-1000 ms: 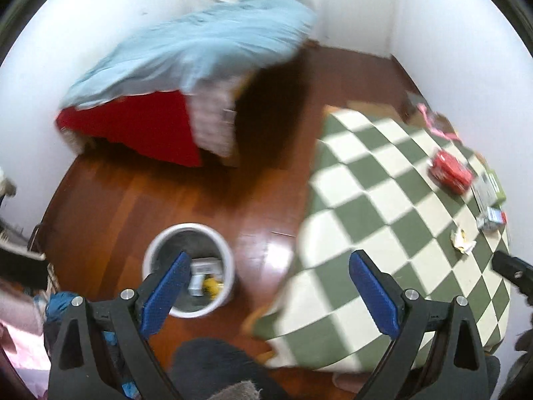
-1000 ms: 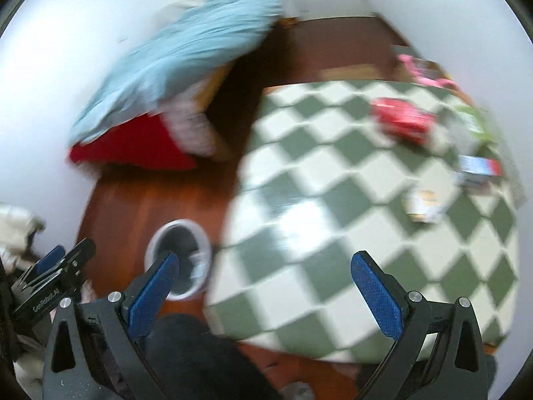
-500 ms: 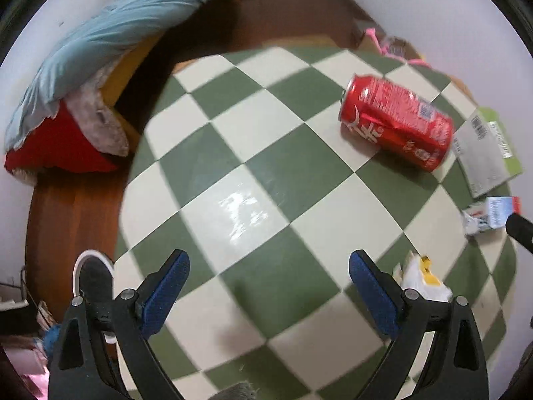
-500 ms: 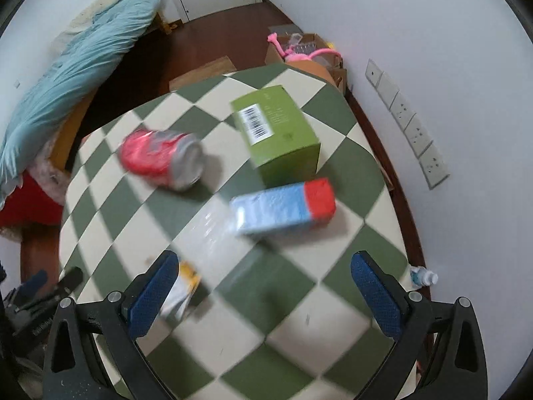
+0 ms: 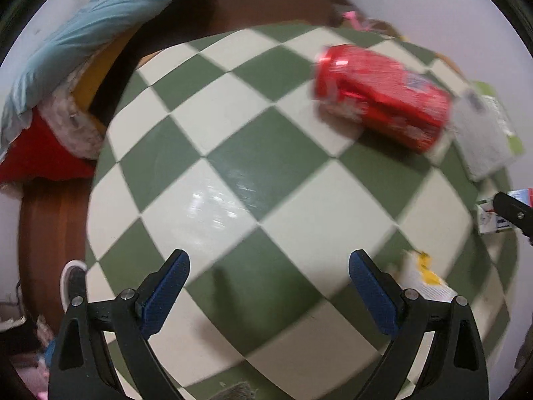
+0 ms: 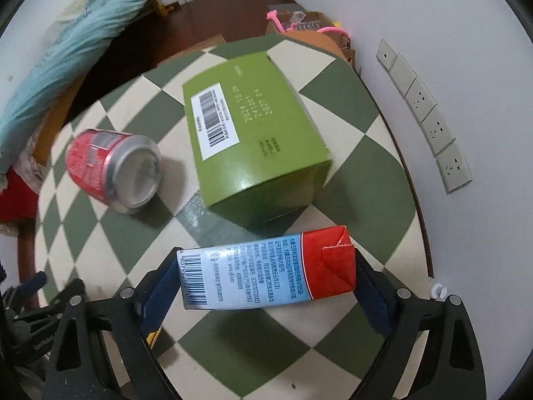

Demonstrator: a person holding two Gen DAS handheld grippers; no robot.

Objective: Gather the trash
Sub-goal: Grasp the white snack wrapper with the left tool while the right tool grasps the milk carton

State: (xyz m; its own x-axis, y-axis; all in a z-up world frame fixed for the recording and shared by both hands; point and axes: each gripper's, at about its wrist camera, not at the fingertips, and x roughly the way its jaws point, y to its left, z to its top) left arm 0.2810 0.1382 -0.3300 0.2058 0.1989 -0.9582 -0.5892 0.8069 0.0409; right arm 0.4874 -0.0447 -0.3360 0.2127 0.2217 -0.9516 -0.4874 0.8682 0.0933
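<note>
Trash lies on a green-and-white checked table (image 6: 359, 153). A blue, white and red drink carton (image 6: 266, 270) lies lengthwise between the jaws of my right gripper (image 6: 266, 286). The jaws are closing and the pads meet the carton's two ends. A red soda can (image 6: 110, 166) lies on its side to the left, and a green box (image 6: 253, 140) sits just beyond the carton. My left gripper (image 5: 268, 290) hangs open over bare table with nothing between its fingers. A crumpled white and yellow wrapper (image 5: 423, 276) lies by its right finger. The can (image 5: 379, 96) is far ahead of it.
The white rim of a bin (image 5: 68, 276) shows on the wooden floor past the table's left edge. A blue quilt (image 5: 93, 30) over red bedding lies beyond. A white wall with sockets (image 6: 429, 123) runs along the table's right side. A cardboard box with pink items (image 6: 309, 26) stands behind.
Both grippers swung from above the bin and floor to over the table and dropped lower. The right one came down around the carton and its jaws narrowed.
</note>
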